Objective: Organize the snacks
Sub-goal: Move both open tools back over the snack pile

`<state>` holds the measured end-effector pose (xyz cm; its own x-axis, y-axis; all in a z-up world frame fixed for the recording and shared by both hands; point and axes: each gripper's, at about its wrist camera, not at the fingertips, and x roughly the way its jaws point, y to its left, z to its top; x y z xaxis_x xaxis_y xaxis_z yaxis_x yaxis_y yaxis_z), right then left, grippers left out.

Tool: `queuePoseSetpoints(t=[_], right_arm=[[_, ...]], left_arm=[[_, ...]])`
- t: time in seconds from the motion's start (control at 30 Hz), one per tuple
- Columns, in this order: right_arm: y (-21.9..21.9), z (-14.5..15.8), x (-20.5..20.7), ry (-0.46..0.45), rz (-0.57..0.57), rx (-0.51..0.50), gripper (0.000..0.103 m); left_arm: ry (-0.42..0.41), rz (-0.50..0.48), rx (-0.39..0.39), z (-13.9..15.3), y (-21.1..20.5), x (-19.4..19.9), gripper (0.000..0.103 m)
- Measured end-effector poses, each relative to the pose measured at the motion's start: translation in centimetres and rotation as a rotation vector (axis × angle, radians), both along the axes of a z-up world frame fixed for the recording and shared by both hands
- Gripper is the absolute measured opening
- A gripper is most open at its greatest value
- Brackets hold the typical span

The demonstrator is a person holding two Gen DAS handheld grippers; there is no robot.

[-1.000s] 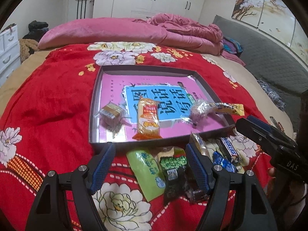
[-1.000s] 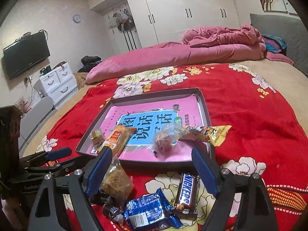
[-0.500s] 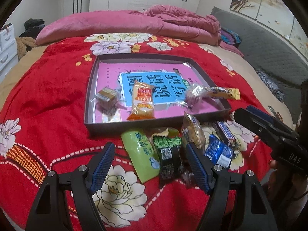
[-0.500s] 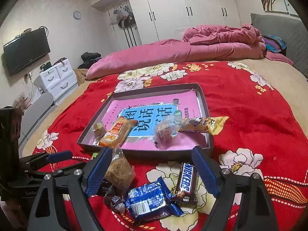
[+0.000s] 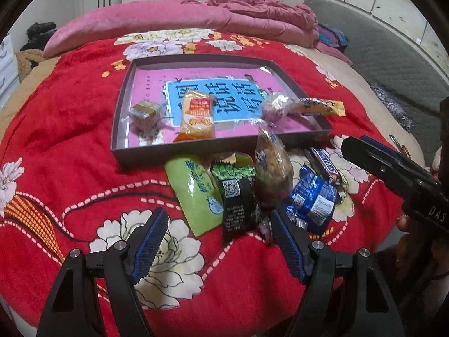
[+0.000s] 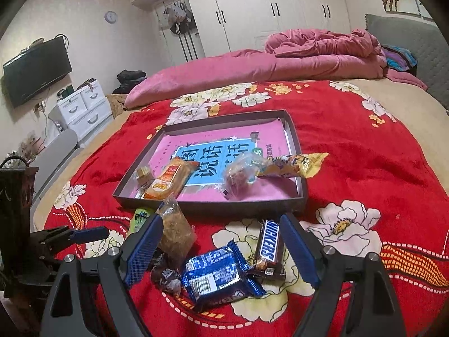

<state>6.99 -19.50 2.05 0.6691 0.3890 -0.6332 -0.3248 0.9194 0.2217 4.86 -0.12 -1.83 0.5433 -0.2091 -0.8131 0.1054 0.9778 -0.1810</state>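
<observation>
We look down both grippers at a round bed under a red floral blanket (image 5: pixel 70 118). A shallow grey box tray (image 5: pixel 213 147) lies in the middle of the blanket, lined with a pink and blue printed sheet. Inside it, along the near edge, sit a small wrapped cake (image 5: pixel 144 112), an orange biscuit packet (image 5: pixel 197 116) and a clear-wrapped round pastry (image 5: pixel 276 105); a yellow wrapper (image 5: pixel 322 106) hangs over the tray's right rim.

More snacks lie piled on the blanket just in front of the tray's near edge: a green packet (image 5: pixel 196 191), a black packet with a code label (image 5: pixel 238 205), a clear bag of brown floss cake (image 5: pixel 270 174), a blue foil packet (image 6: pixel 217 276) and a Snickers bar (image 6: pixel 269 245).

Our left gripper (image 5: pixel 219 241) hovers over the green and black packets, jaws apart, gripping nothing. Our right gripper (image 6: pixel 220 248) hovers over the blue packet and Snickers bar, jaws also apart and empty.
</observation>
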Motion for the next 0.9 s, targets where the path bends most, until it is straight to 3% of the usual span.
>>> queuePoseSetpoints(t=[0.9], right_arm=[[1.9,-1.8,-0.3,0.068,0.092,-0.105,0.085]], left_arm=[[0.050,-0.011,-0.022,-1.6,-0.8,1.3,0.077]])
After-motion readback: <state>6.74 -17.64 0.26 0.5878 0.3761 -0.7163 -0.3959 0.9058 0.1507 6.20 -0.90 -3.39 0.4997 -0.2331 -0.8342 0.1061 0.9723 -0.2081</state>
